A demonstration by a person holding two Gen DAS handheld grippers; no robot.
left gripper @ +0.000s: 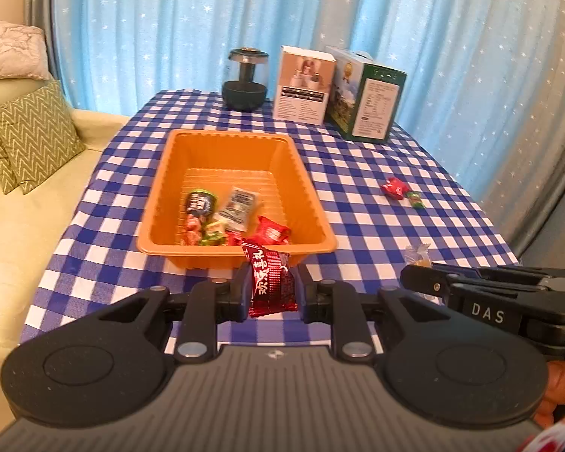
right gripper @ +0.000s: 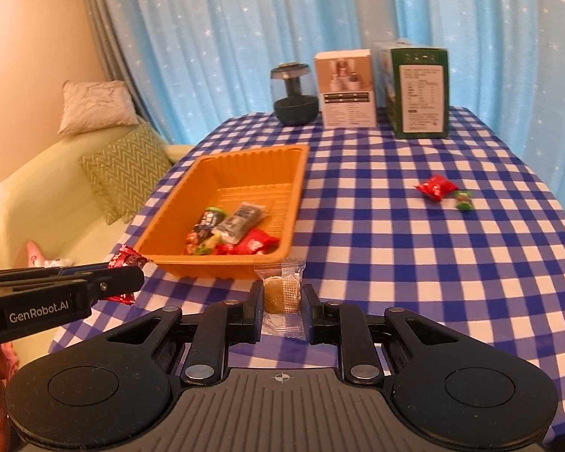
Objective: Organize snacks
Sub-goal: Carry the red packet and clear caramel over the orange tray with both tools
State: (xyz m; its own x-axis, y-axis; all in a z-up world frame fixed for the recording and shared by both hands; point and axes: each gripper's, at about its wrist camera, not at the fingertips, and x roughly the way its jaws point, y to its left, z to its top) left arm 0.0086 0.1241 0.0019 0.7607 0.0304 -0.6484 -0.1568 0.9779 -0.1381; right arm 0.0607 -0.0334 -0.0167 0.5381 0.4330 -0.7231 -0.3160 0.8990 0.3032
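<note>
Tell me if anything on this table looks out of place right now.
Two wrapped candies, a red one and a small green one, lie loose on the checkered tablecloth, well right of the orange tray holding the other snacks. Nothing looks spilled or damaged.

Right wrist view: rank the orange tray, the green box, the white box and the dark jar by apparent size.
1. orange tray
2. green box
3. white box
4. dark jar

The tray sits nearer the camera, which inflates it; true sizes stay unsure.
</note>
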